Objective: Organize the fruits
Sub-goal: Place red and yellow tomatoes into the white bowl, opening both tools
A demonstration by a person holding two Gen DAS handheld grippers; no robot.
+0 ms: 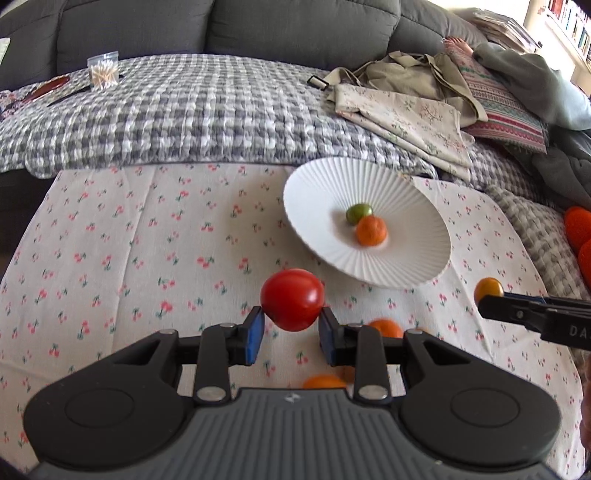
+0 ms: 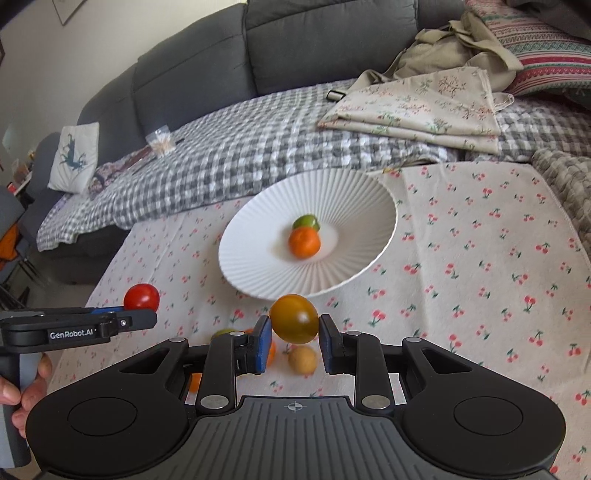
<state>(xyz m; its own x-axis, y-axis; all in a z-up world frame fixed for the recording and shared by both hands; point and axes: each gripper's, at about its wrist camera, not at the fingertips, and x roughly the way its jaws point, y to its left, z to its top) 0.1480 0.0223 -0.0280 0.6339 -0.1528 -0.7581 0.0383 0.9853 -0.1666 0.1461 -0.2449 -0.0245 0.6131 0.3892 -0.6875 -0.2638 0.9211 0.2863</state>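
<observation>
Grey sofa (image 1: 295,26), checked blanket (image 1: 184,110), folded floral cloth (image 1: 402,114)

Right wrist view: white lettering "GenRobot.AI" reads on the black side of the left tool (image 2: 142,308). Left wrist view: white letters "DA" show on the black side of the right tool (image 1: 491,297), the rest cut off by the frame edge. Book spines (image 1: 569,18) on the shelf at upper right are too small to read.

right tongs (image 2: 294,338) gripping amber tomato (image 2: 294,323), plate (image 2: 258,273) beyond
</observation>
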